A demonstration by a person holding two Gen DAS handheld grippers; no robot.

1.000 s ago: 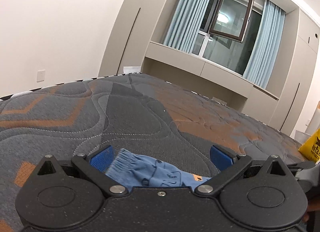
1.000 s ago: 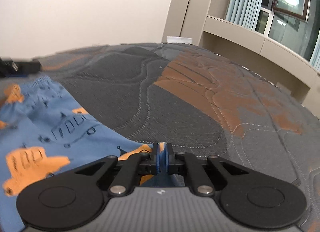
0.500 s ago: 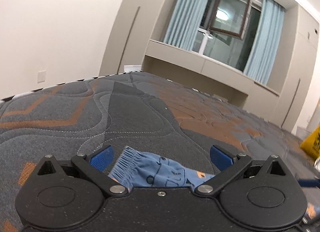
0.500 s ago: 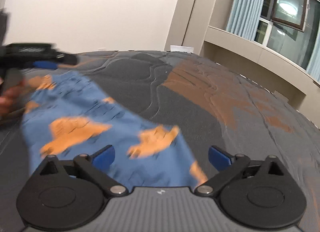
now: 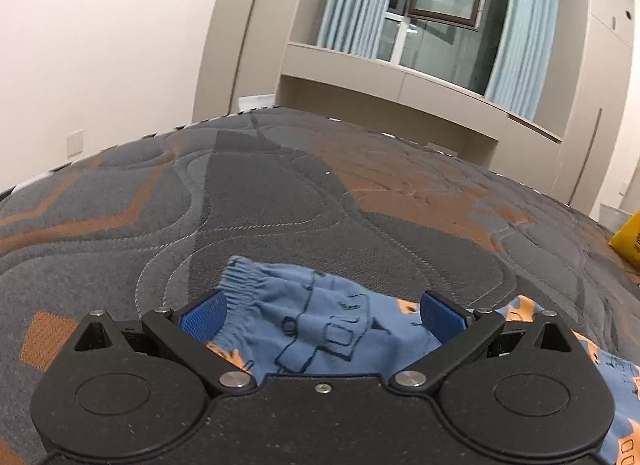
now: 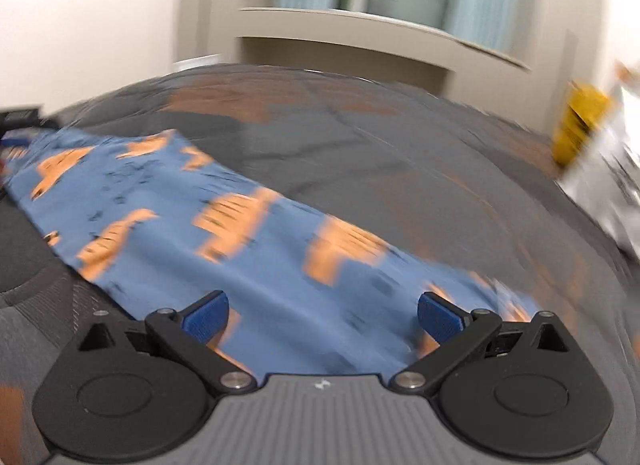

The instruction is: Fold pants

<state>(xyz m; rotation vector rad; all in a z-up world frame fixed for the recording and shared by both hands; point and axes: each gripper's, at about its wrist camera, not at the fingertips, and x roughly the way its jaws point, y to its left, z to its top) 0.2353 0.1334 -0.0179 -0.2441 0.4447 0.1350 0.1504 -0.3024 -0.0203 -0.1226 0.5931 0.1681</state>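
Observation:
Blue pants (image 5: 320, 325) with orange prints lie flat on the grey and orange quilted mattress (image 5: 280, 201). In the left wrist view the ribbed cuff end lies between the open blue pads of my left gripper (image 5: 320, 315), which holds nothing. In the right wrist view, which is blurred, the pants (image 6: 248, 249) stretch from far left toward my right gripper (image 6: 322, 315), which is open and empty just above the cloth. The left gripper (image 6: 20, 129) shows at the far left edge there.
A yellow bag (image 6: 578, 133) and white packaging (image 6: 608, 185) lie at the mattress's right side; the bag also shows in the left wrist view (image 5: 628, 241). Beyond the mattress are a wall, cabinets and a curtained window (image 5: 436, 21).
My right gripper, shut on the pants a second ago, opened and let go, then swung to the right. My left gripper stayed open and drew back slightly, showing more cloth.

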